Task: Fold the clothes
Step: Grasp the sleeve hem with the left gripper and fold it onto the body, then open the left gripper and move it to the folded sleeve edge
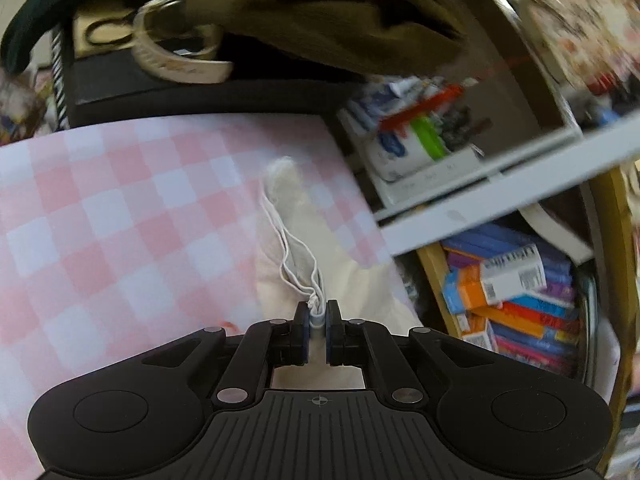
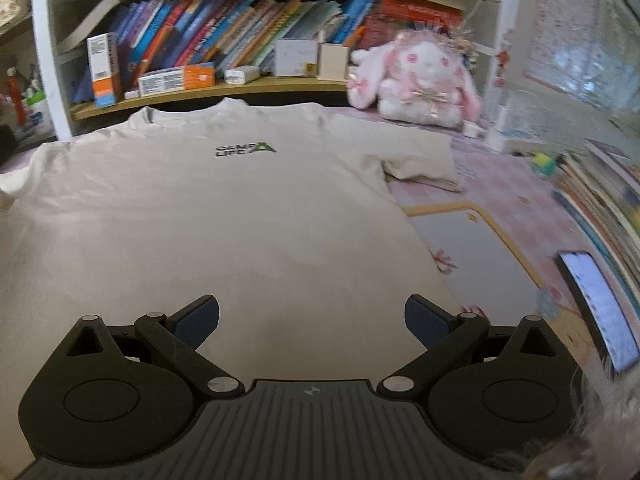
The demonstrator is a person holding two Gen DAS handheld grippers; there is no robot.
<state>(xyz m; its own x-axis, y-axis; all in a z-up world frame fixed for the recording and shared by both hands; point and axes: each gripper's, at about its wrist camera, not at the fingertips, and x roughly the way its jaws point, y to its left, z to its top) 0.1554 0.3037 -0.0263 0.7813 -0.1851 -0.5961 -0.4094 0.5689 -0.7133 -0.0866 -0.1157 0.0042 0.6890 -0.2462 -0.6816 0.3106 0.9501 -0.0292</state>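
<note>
Cream T-shirt spread flat and face up across pink surface, collar toward bookshelf, dark "CAMP LIFE" print on chest, one sleeve folded out toward plush rabbit. Right gripper low over shirt's lower part, fingers released and spread wide, nothing between them. Left gripper clenched on bunched white edge of same pale fabric, blue pads pressed close with cloth pinched between; gathered hem trailing away from fingertips as wavy white line across pink-and-white checked cloth. Beyond check pattern, black box with cream strap on top and olive garment draped over it. Right of that, shelves tilted in view, holding stacked books and cup of pens; that side blurred. In right wrist view, lit tablet screen leaning at far right near stacked books, small yellow-green object beside them, too blurred to identify.
</note>
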